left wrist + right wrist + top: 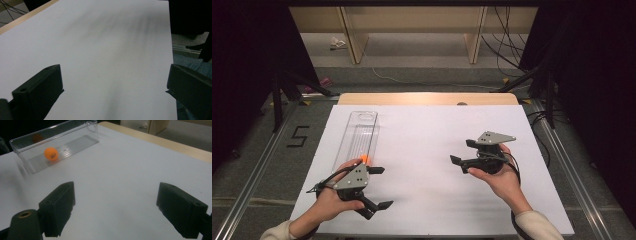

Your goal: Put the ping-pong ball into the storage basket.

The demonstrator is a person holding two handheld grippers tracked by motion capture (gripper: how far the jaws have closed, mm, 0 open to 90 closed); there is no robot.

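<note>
High view overhead facing forward, both claw views low, close, sharing white table (432, 145)

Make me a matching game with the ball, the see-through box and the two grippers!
Things:
1. ball
2. clear box
3. left gripper
4. right gripper

Descriptions:
A. open, near the table's front edge
B. orange, inside the box
C. long, lying on the white table's left side
D. open, on the table's right side, aimed left

Pairs: 1-B, 2-C, 3-A, 4-D
</note>
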